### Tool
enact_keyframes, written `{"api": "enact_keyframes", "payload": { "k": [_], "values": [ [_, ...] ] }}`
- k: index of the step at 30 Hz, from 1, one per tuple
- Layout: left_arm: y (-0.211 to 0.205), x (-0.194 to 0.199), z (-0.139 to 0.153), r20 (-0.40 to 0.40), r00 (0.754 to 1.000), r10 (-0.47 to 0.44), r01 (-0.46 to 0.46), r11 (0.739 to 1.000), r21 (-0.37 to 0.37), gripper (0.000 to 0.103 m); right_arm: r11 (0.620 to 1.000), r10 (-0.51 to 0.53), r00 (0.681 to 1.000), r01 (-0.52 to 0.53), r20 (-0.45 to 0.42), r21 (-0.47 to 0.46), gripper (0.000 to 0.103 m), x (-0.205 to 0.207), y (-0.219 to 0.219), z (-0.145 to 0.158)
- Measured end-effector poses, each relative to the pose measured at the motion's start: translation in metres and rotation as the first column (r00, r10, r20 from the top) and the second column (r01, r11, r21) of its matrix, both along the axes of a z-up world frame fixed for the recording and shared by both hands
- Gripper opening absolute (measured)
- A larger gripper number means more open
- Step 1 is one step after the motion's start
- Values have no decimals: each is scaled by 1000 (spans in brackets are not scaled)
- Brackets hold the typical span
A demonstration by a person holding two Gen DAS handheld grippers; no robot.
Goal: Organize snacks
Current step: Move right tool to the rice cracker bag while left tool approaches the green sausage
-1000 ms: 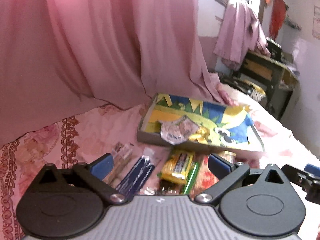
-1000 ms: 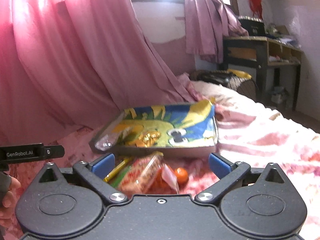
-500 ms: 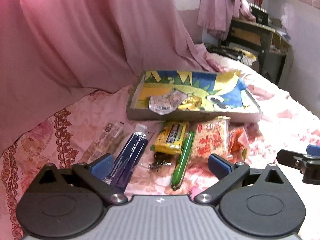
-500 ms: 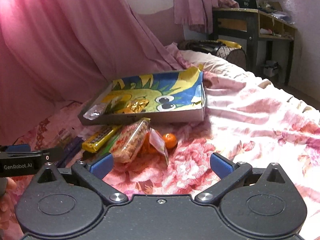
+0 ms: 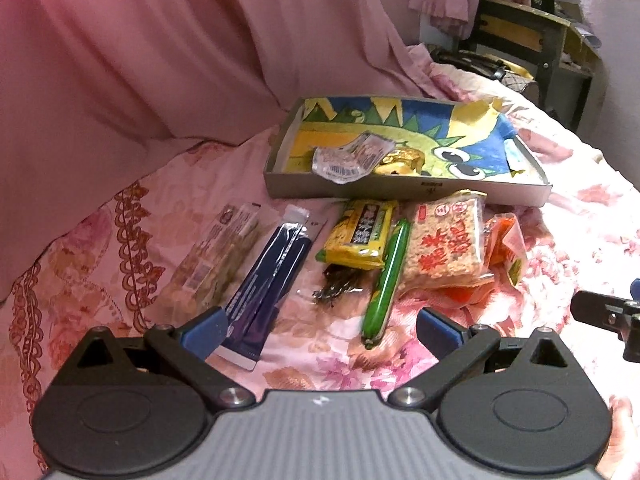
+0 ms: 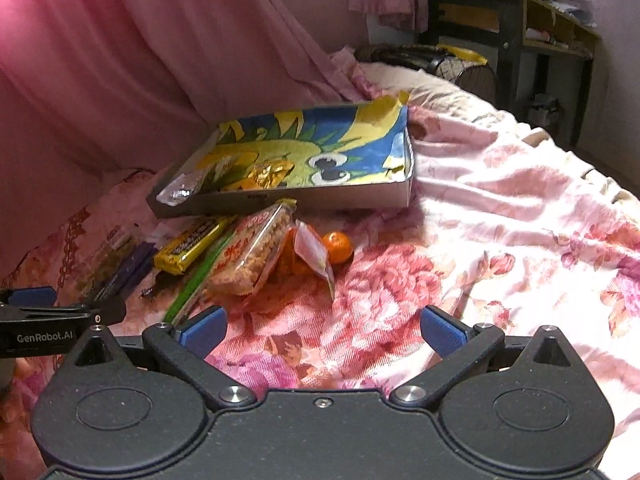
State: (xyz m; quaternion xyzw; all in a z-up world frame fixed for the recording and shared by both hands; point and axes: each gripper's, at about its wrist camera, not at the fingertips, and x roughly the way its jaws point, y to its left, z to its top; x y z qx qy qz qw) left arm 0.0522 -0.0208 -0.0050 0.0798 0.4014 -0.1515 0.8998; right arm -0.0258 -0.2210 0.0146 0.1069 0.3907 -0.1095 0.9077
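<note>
A shallow cartoon-printed box (image 5: pixel 404 194) (image 6: pixel 344 200) lies on the floral bedspread with a clear packet (image 5: pixel 348 156) and a gold wrapper (image 5: pixel 404 158) inside. In front of it lie a dark blue sachet (image 5: pixel 272 276), a yellow bar (image 5: pixel 360 236) (image 6: pixel 192 244), a green stick (image 5: pixel 386 284), a rice-cracker pack (image 5: pixel 444 248) (image 6: pixel 252 256), an orange packet (image 5: pixel 506 248) and a small orange ball (image 6: pixel 338 242). My left gripper (image 5: pixel 318 330) is open and empty just short of the snacks. My right gripper (image 6: pixel 322 330) is open and empty over the bedspread.
A clear packet of pale snacks (image 5: pixel 216 256) lies left of the blue sachet. A pink curtain (image 5: pixel 160 60) hangs behind the bed. A dark desk (image 6: pixel 520 28) stands at the far right. The other gripper shows at each view's edge (image 5: pixel 608 312) (image 6: pixel 52 316).
Both grippers have drawn back and tilted down, so the snacks in front of the box now show in full. Both jaws stay open.
</note>
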Motion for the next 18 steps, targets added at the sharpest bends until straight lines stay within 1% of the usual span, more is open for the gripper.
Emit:
{"api": "enact_keyframes", "payload": {
  "k": [4, 7, 10, 14, 18],
  "values": [
    [-1, 2, -3, -17, 1000, 1, -1, 1000, 6, 103, 999, 35, 998, -34, -47, 22, 102, 9, -1, -3],
    [-3, 3, -6, -34, 999, -4, 5, 1000, 12, 103, 997, 80, 994, -79, -77, 26, 102, 18, -1, -5],
    [-5, 7, -11, -61, 998, -15, 15, 1000, 12, 103, 992, 126, 988, -125, -90, 17, 102, 30, -4, -4],
    [-6, 16, -19, -123, 992, -12, 12, 1000, -2, 103, 983, 181, 978, -183, -105, -5, 102, 50, -12, -5],
    [-7, 20, -25, -148, 989, -5, 6, 1000, 6, 103, 980, 189, 972, -196, -139, -38, 102, 65, -16, -15]
  ]
}}
